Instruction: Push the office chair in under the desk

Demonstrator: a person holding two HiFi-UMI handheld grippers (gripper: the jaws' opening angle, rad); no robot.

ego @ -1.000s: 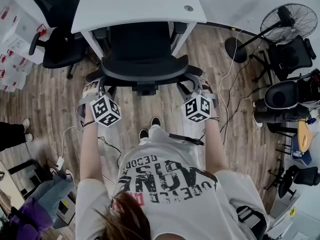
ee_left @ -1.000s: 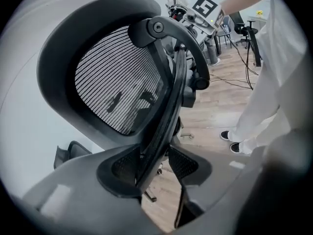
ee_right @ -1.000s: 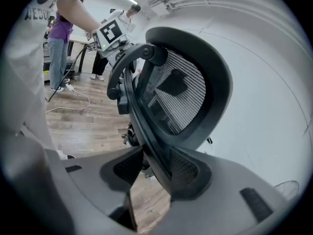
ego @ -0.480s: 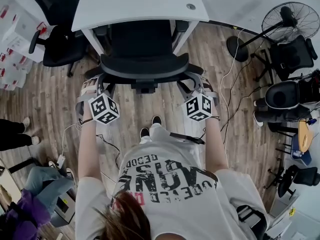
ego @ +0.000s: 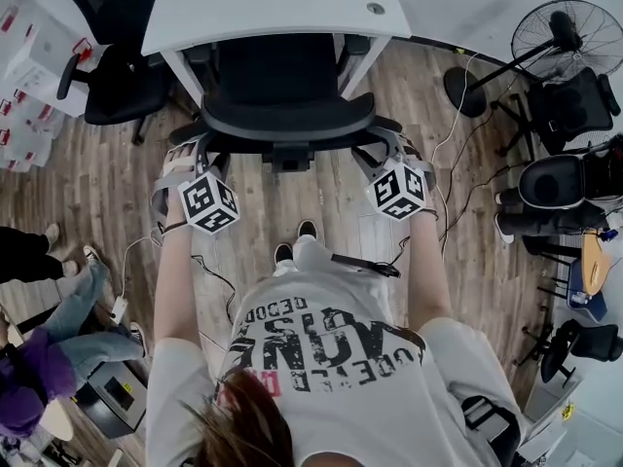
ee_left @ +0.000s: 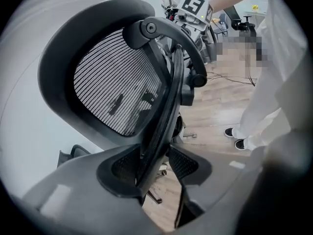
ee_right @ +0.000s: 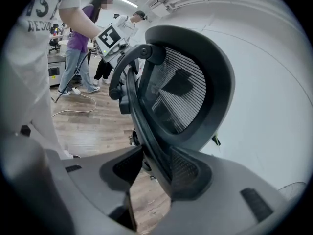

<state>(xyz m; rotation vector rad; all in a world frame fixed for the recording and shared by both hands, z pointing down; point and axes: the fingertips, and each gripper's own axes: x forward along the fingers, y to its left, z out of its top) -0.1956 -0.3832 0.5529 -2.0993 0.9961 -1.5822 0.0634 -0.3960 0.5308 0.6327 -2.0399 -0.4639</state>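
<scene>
Head view: front of chair (ego: pixel 282 125) seat hidden under tabletop (ego: pixel 263 8); tabletop's far side cut by top edge. Chair base hidden beneath seat and backrest. Second chair (ego: pixel 117 90) clipped at top edge. Bystander (ego: pixel 44 363) cut off by left edge, lower corner.

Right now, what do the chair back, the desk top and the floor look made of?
Chair back: black mesh, see-through ribbed weave, in a matte plastic-looking frame. Desk top: smooth white, probably laminate. Floor: wood-grain planks, wood or vinyl.
</scene>
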